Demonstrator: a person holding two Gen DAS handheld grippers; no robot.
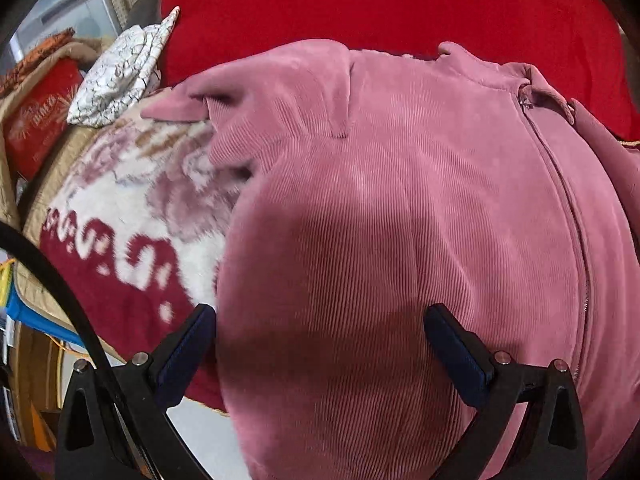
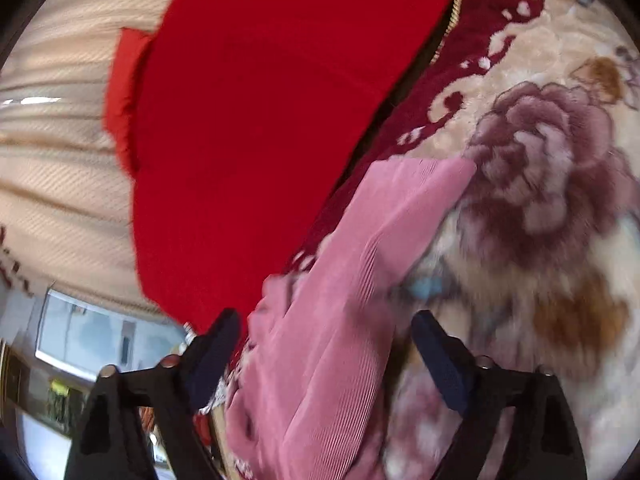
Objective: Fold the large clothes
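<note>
My left gripper and right gripper gape, released, over the pink corduroy jacket; I reckon I'm mid-fold and must next pinch the sleeve at frame centre.

floral plush blanket in cream, mauve and dark red, red cloth behind, crackle-print white cushion, beige ribbed curtain, bright window

Left wrist view close above pink corduroy garment, faced toward 12 o'clock, right wrist view tilted, garment and floral blanket shared
</note>
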